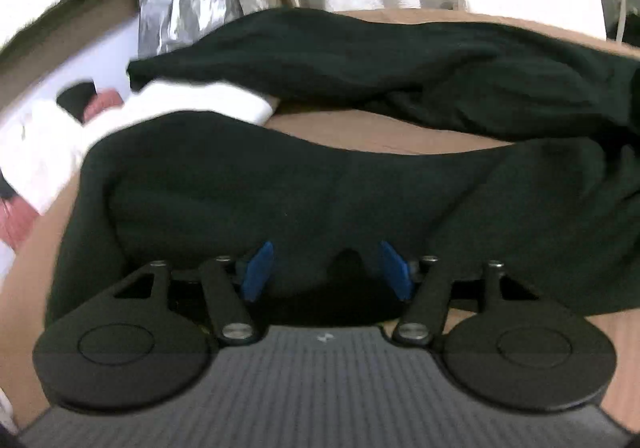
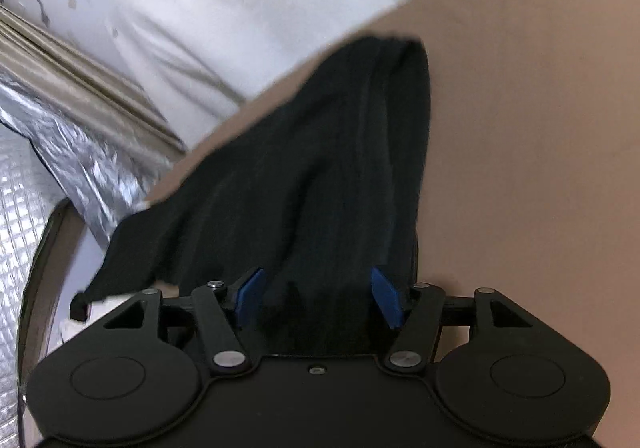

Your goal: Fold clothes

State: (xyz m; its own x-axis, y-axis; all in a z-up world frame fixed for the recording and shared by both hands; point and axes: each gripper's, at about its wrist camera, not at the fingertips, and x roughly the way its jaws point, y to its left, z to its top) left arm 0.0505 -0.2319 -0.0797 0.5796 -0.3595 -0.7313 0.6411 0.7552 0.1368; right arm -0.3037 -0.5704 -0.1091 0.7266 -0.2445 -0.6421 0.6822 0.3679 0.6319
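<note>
Two grippers are mine, each with blue-padded fingers spread apart over a black garment (image 1: 320, 183) lying rumpled on the tan worktop (image 1: 380, 133). My left gripper (image 1: 327, 268) has the cloth bunched between its fingers without pinching it, near a white cloth (image 1: 208, 103). My right gripper (image 2: 316, 298) straddles a long black fold (image 2: 320, 167) reaching the worktop's far edge.

No word, brand, number or sign could be read in either view. The only mark was a small pale scratch-like shape on the ribbed grey housing (image 1: 322, 338) behind the blue fingers (image 1: 258, 270) in the left wrist view, too small and blurred to make out as a letter. The black housing (image 2: 316, 400) in the right wrist view carried no lettering.
</note>
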